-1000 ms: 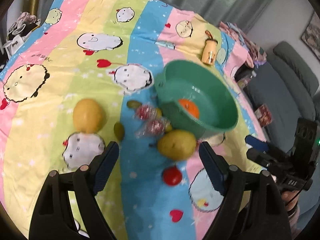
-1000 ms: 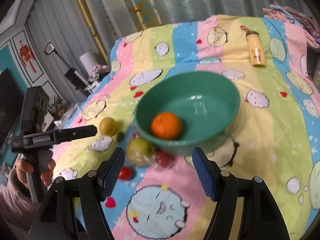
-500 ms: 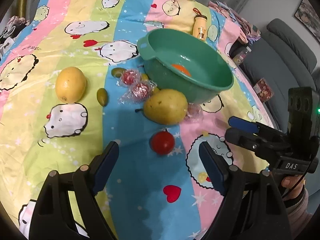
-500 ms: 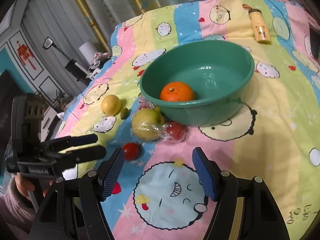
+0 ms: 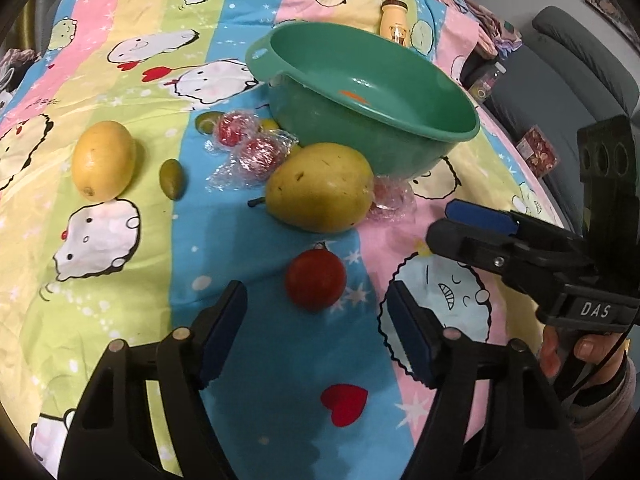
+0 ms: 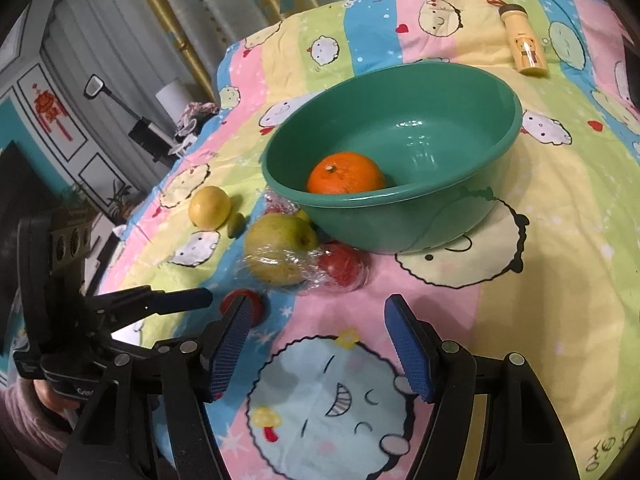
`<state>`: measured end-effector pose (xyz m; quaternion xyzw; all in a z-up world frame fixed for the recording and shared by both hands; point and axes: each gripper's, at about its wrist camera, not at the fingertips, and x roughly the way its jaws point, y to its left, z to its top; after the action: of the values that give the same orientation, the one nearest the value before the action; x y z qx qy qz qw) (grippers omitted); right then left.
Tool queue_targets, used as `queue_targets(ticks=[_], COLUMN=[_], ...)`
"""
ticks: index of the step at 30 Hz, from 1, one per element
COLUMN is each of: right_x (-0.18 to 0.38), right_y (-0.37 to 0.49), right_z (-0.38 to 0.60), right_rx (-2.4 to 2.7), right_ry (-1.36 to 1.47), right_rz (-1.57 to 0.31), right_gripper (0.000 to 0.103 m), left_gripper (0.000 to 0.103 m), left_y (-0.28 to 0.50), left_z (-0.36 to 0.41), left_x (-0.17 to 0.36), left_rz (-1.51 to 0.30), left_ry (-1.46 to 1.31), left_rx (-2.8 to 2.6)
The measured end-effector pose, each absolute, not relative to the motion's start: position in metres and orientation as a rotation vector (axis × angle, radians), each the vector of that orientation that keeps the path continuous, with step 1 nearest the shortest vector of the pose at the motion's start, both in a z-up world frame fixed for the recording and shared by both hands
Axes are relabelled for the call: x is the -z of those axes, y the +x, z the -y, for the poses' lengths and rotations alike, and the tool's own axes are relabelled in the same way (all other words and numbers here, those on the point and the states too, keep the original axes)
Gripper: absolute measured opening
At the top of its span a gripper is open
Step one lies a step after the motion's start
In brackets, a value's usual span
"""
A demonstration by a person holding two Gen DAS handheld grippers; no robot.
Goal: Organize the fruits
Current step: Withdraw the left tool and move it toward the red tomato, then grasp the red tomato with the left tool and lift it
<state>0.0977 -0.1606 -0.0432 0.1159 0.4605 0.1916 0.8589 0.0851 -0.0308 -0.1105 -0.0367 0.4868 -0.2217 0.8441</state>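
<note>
A green bowl (image 5: 340, 120) (image 6: 400, 224) on the striped cartoon cloth holds an orange (image 6: 346, 174). In front of it lie a pear (image 5: 320, 188), plastic-wrapped red fruits (image 5: 258, 152), a lemon (image 5: 103, 165), a small green fruit (image 5: 173, 179) and a red tomato (image 5: 315, 285). My left gripper (image 5: 316, 312) hangs just over the tomato, its jaws closing; the tomato sits between the fingertips, untouched by the pads. My right gripper (image 6: 320, 316) stands open over the pink stripe, nothing between its fingers; the wrapped red fruit (image 6: 340, 266) lies just ahead.
A yellow bottle (image 6: 526, 50) lies behind the bowl. A grey sofa (image 5: 580, 64) and the cloth's edge are at the right in the left wrist view. The right gripper (image 5: 460, 228) reaches in close beside the left one.
Both grippers have sunk toward the fruit. The left one slid up to the tomato and its jaws narrowed. The right jaws kept their width.
</note>
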Motion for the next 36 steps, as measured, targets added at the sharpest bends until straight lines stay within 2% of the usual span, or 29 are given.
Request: queue_targets(ticks=[4,9,13,18,27,36], right_x=[0.046,0.054,0.059,0.061,0.066,0.062], right_y=[0.106,0.120,0.128,0.130,0.132,0.125], right_z=[0.158,0.152,0.148,0.148,0.152,0.162], right_rx=[-0.404,-0.405,-0.417,-0.444,-0.445,-0.440], right_ry=[0.203,0.152,0.145,0.155,0.163,0.255], right_rz=[-0.961,-0.975,-0.981,-0.979,-0.981,-0.952], right_gripper=[0.071,0.070,0.062,0.057,0.034,0.033], left_gripper=[0.066,0.052,0.042,0.031,0.031,0.031], left_y=[0.087,0.091,0.093,0.094,0.094,0.088], left_z=[0.036,0.037,0.040,0.039,0.028,0.023], left_x=[0.115,0.117,0.118,0.120,0.120,0.113], left_rz=[-1.033,-1.023,-1.012,-1.005,-1.014,-1.022], left_ry=[-0.049,-0.018,0.018,0.036,-0.046,-0.100], left_rx=[0.462,0.452,0.439,0.425,0.446,0.447])
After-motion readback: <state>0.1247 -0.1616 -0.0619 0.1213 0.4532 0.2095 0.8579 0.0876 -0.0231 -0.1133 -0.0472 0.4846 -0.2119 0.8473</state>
